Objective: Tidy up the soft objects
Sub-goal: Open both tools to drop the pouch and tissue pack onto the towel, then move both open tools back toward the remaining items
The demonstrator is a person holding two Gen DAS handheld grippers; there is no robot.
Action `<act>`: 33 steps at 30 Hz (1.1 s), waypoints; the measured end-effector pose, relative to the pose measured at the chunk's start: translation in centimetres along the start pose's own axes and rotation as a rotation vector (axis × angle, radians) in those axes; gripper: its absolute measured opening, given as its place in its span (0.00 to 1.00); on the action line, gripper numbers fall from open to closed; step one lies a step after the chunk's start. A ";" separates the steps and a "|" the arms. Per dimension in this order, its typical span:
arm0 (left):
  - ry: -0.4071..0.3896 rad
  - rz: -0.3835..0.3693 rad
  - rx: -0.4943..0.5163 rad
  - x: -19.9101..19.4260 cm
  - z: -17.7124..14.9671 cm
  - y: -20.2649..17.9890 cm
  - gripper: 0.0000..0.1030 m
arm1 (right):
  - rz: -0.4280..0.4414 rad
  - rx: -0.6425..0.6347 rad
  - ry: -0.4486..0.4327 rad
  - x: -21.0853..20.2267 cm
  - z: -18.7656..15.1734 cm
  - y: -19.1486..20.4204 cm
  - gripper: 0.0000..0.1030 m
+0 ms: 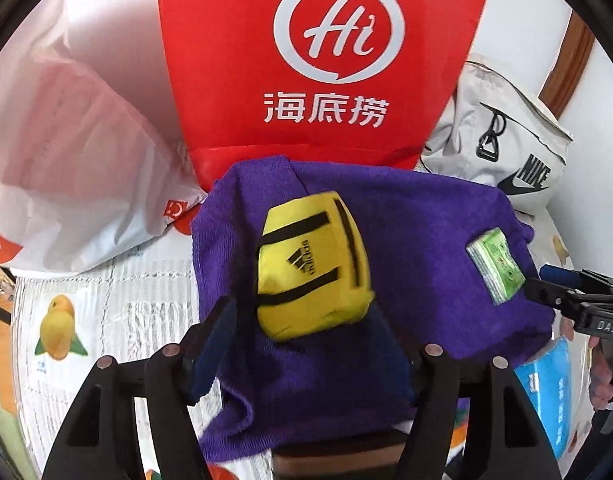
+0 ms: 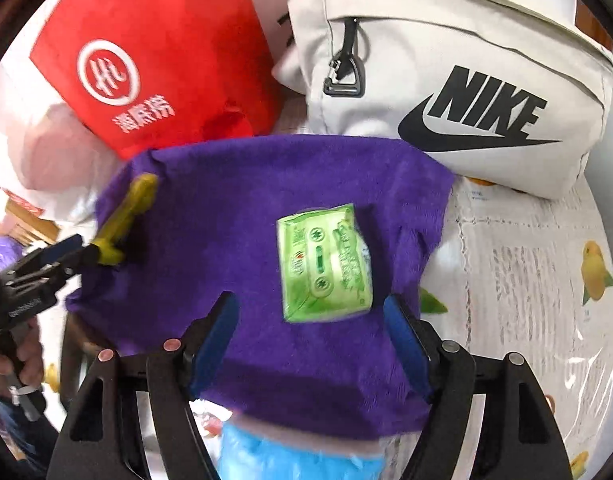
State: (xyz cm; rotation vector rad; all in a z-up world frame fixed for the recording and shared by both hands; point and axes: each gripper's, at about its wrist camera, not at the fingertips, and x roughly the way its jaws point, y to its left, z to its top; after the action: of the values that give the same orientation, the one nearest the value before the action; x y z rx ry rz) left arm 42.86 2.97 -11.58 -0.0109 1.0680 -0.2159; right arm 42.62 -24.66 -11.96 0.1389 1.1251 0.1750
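- White cloth printed with yellow fruit (image 1: 58, 326) covers the surface, and on it lies the purple towel (image 1: 406, 232), spread over something that lifts it.
- On the purple towel, toward its left part, rests a yellow pouch (image 1: 312, 266) with black stripes and an Adidas logo; it looks a little blurred.
- Toward the right part of the purple towel lies a green tissue pack (image 2: 324, 264), flat on the fabric.
- The left gripper (image 1: 322, 344) is low over the purple towel, jaws spread wide, with the yellow pouch between the fingers; whether the pads touch the pouch, I cannot tell.
- The right gripper (image 2: 312, 336) also has its jaws apart, one on each side of the tissue pack's near end, not pressing it.
- Under the near edge of the purple towel a light blue package (image 2: 298, 456) shows.
- Behind the purple towel stands a red bag (image 1: 326, 60) with a white "Hi" logo; at its right sits a grey Nike bag (image 2: 466, 80), at its left a white plastic bag (image 1: 78, 176).
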 end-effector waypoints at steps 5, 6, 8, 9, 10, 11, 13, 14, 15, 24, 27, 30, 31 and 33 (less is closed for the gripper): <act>-0.015 0.017 -0.012 -2.3 -1.2 -0.6 0.65 | -0.013 0.004 -0.015 -2.6 -1.7 -0.1 0.72; -0.027 0.016 -0.010 -3.2 -1.6 -0.8 0.65 | -0.017 0.003 -0.026 -3.1 -2.2 0.0 0.72; -0.051 0.010 -0.012 -4.7 -2.5 -1.2 0.65 | -0.027 0.010 -0.053 -4.3 -3.2 0.1 0.72; -0.060 0.008 -0.014 -5.3 -2.9 -1.3 0.65 | -0.021 0.021 -0.065 -4.8 -3.8 0.3 0.72; -0.069 0.009 -0.016 -6.0 -3.4 -1.5 0.65 | -0.011 0.028 -0.069 -4.9 -4.0 0.7 0.72; -0.077 0.011 -0.019 -6.6 -4.0 -1.6 0.65 | 0.006 0.035 -0.072 -5.5 -4.5 0.7 0.72; -0.084 0.015 -0.022 -7.8 -5.4 -2.0 0.65 | 0.022 0.046 -0.084 -6.3 -5.3 1.1 0.72; -0.080 0.018 -0.027 -8.4 -6.1 -2.0 0.65 | 0.028 0.048 -0.086 -7.0 -5.9 1.2 0.72; -0.074 0.018 -0.031 -8.8 -6.9 -2.2 0.65 | 0.034 0.046 -0.089 -7.5 -6.6 1.4 0.72; -0.036 -0.012 -0.088 -11.8 -13.9 -2.5 0.65 | 0.041 -0.037 -0.134 -11.9 -14.5 3.2 0.72; -0.029 -0.026 -0.113 -12.5 -15.9 -2.6 0.65 | 0.045 -0.065 -0.154 -12.9 -17.8 3.6 0.72; -0.032 -0.009 -0.116 -12.9 -17.6 -2.8 0.65 | 0.040 -0.112 -0.150 -12.8 -21.4 3.8 0.72; -0.033 -0.004 -0.122 -13.1 -18.2 -2.8 0.65 | 0.035 -0.126 -0.144 -12.4 -22.6 3.8 0.72; -0.030 -0.013 -0.133 -13.3 -19.2 -3.0 0.65 | 0.039 -0.138 -0.114 -11.4 -24.4 3.7 0.72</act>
State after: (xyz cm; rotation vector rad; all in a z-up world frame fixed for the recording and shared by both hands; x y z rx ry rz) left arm 19.52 4.32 -8.94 -0.1408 1.0514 -0.1555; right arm 15.49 -22.87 -11.49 0.0474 0.9943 0.2751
